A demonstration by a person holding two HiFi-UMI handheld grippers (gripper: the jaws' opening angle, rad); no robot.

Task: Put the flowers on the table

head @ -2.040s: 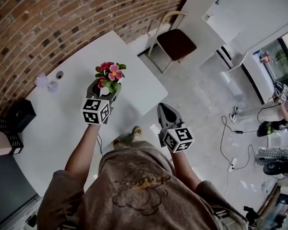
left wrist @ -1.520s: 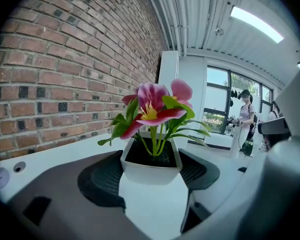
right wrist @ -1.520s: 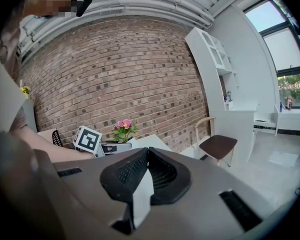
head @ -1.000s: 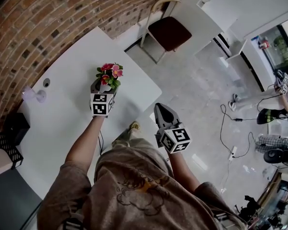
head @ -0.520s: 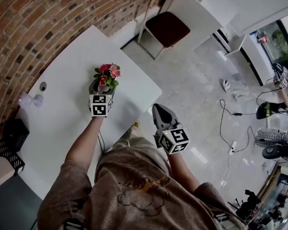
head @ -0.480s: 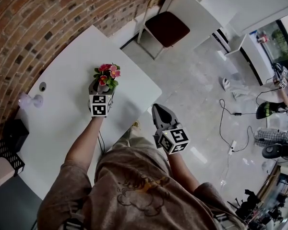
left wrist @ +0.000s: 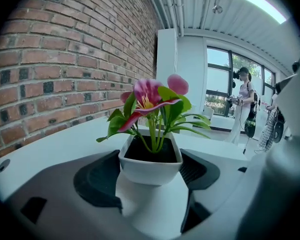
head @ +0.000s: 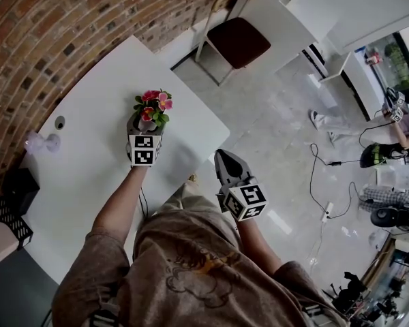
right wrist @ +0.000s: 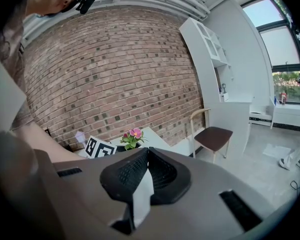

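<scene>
A small white pot of pink flowers sits between the jaws of my left gripper, which is shut on the pot over the white table. Whether the pot rests on the tabletop or hangs just above it I cannot tell. My right gripper hangs off the table's near edge, above the floor, its jaws shut with nothing between them.
A pale purple object and a round hole lie at the table's left end by the brick wall. A chair stands beyond the table's far end. Black crates sit on the left. People stand at the right.
The left gripper with the flower pot has come down slightly toward the table and then held still. The right gripper has barely shifted.
</scene>
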